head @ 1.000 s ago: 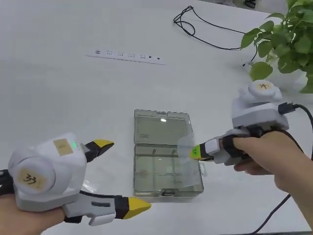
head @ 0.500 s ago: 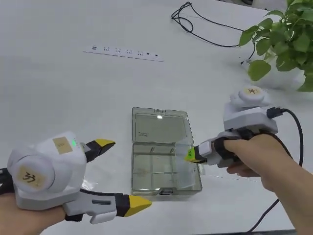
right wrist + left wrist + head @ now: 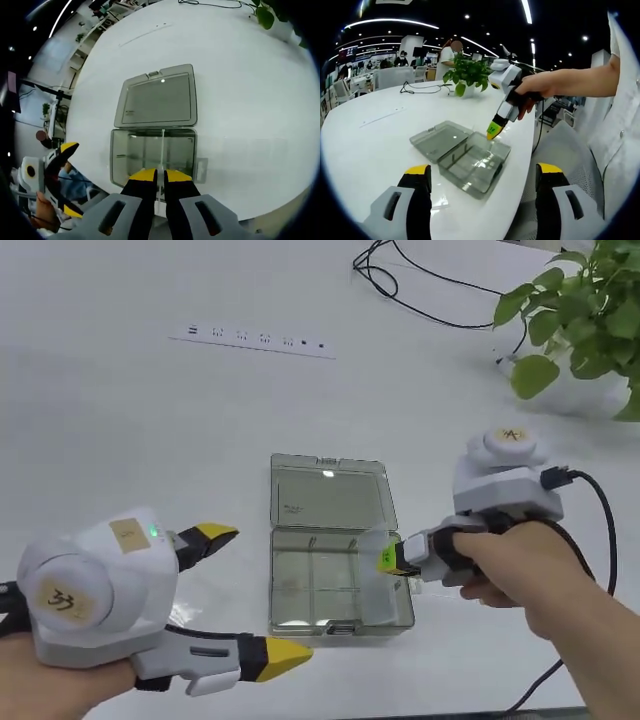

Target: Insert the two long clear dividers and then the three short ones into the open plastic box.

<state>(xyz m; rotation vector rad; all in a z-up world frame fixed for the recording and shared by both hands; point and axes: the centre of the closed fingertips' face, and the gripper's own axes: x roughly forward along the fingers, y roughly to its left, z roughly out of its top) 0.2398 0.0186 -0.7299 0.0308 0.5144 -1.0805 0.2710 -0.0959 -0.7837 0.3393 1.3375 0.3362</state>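
The plastic box (image 3: 330,505) is smoky grey see-through stuff, pretty glossy, with light glinting off the lid. The clear divider (image 3: 163,150) in the right gripper (image 3: 161,175) jaws looks thin and shiny. Shells on that and the left gripper (image 3: 260,592) are matt white plastic, yellow tips. The table (image 3: 120,420) is smooth white with a soft sheen.

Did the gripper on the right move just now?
Yes. The right gripper, pinching a clear divider, has crept left, further in over the open plastic box.

I get bright, even overhead light on the white worktop (image 3: 120,420), shadows faint. One small glare spot sits on the box lid (image 3: 330,498). Both gripper views bend hard toward their edges.
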